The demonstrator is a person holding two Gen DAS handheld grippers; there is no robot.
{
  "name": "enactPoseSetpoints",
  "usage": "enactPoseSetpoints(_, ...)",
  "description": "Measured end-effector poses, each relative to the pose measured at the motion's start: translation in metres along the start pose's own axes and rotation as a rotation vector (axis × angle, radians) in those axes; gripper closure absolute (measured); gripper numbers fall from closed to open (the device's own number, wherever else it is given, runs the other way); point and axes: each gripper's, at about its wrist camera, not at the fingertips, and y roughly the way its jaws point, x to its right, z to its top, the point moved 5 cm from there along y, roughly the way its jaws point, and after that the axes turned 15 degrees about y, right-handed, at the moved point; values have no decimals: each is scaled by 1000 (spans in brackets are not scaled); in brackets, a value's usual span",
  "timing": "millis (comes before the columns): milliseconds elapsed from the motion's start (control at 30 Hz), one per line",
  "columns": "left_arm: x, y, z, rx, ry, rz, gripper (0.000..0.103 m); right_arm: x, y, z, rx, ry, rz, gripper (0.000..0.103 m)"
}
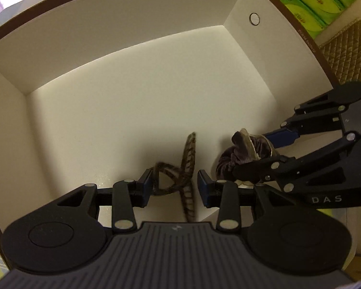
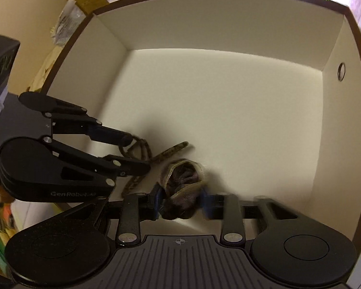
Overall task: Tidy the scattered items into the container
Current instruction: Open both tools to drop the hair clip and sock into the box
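I have both grippers reaching down into the box (image 1: 132,48), low by its near wall; my left gripper (image 1: 175,187) has its jaws apart, and the thin striped hair band (image 1: 189,166) sits in the gap between them, touching the left pad (image 1: 146,187) but not the right one; so it is let go, or very nearly, and the band looks to rest on the box floor; its long loop runs away from me, straight ahead of the fingers, with a twist near the left pad. My right gripper (image 2: 180,202) sits just to the right of my left one, and it is squeezing the soft brown scrunchie (image 2: 180,185), which bulges up past the pads; that one is not dropped yet. I think the next move is to open the right jaws so the scrunchie falls beside the band. The band is flat, bendy and patterned like a snake; the scrunchie is puffy, wrinkled velvet with a pale edge; the box is smooth, stiff, cream card with a dark rim.
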Motion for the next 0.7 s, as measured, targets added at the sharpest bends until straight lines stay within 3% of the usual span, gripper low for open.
enactPoseSetpoints(33,0,-1,-1,-2,-1,11,65,0,-1,2,18,-13,-22,16)
enactPoseSetpoints(433,2,-15,-11,-6,-13,87,28,20,-17,-6,18,-12,-42,15)
enactPoseSetpoints(700,-1,-31,-14,13,-20,128,24,3,-33,-21,54,-23,-48,14)
